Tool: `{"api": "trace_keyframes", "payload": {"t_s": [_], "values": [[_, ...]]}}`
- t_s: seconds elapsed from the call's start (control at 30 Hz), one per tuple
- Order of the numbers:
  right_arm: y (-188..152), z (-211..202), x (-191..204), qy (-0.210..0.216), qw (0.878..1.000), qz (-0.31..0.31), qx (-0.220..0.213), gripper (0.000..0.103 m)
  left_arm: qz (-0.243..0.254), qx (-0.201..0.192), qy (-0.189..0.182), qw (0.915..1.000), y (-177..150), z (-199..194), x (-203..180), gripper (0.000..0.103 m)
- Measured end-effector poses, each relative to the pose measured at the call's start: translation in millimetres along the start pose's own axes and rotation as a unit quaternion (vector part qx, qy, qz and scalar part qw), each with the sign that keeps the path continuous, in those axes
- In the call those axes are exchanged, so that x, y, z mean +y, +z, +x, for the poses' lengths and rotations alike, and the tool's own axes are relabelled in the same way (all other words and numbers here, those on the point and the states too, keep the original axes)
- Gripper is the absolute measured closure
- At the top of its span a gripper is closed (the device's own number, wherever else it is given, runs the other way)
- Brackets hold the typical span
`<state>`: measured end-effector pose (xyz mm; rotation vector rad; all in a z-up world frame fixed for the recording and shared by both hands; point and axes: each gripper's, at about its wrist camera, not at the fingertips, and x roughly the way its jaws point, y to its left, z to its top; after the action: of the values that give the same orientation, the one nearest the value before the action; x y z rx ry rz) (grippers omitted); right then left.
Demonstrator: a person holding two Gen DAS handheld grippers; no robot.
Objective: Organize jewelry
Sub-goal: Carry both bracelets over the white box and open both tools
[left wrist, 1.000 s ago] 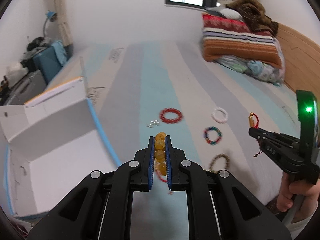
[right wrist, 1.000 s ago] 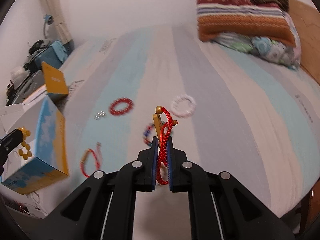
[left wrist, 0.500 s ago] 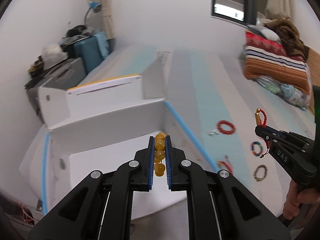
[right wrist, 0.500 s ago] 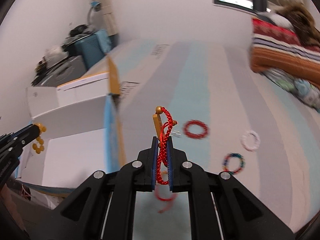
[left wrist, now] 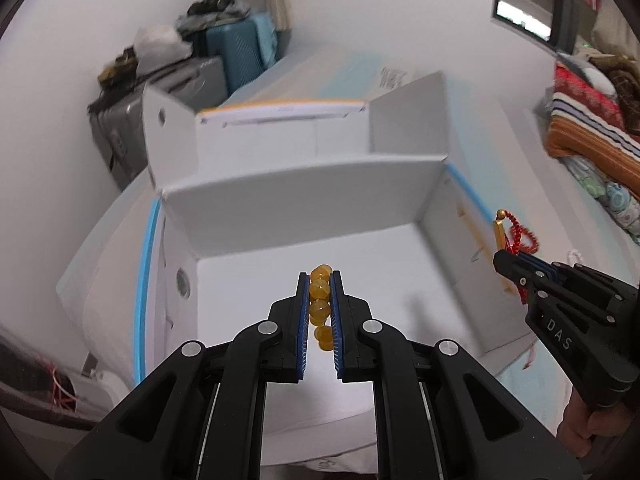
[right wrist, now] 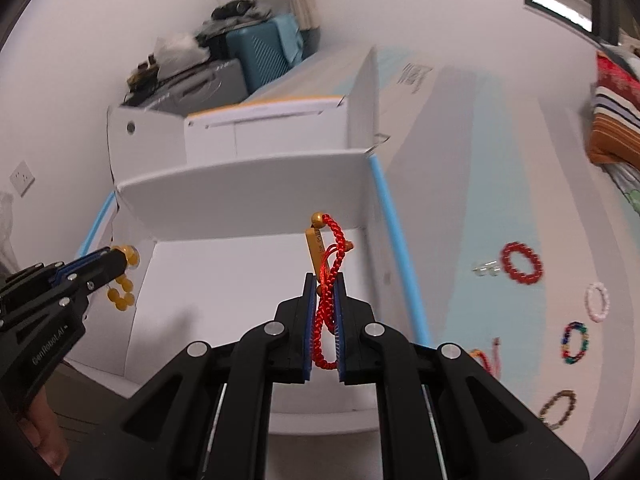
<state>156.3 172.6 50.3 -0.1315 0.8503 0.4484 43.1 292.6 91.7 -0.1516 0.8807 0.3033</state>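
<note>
"DAS" shows in pale letters on the right hand-held gripper; "GenRobot.AI" runs along the left hand-held gripper. The bed print is too blurred.

Were matte black, both grippers: left gripper and right gripper alike with blue ribbed pads lining slim fingers, round silver screws at the linkage joints, cut-out arms, white lettering "DAS" on one flank, "GenRobot.AI" on the other.

A home bedroom: striped bed, folded blankets, suitcases.
</note>
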Motion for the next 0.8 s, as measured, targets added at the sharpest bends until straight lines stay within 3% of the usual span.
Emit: {"api": "trace_keyframes", "payload": {"t_s": [0.3, 0.53, 0.8], "values": [[-6.8, 56.2, 12.0, -0.015, 0.996, -0.007, 0.083, 0.096, -0.019, 0.072, 0.021, 0.9970, -18.1, 46.5, 27.6, 0.094], [-10.1, 75.4, 9.1, -0.034, 0.991, -0.010, 0.132, 0.096, -0.020, 0.127, 0.026, 0.9914, -24.7, 74.1, 37.6, 0.094], [-13.1, 89.2, 11.1, -0.049, 0.987, -0.016, 0.154, 0.096, -0.018, 0.141, 0.030, 0.9894, -27.5, 77.8, 39.6, 0.094]]}}
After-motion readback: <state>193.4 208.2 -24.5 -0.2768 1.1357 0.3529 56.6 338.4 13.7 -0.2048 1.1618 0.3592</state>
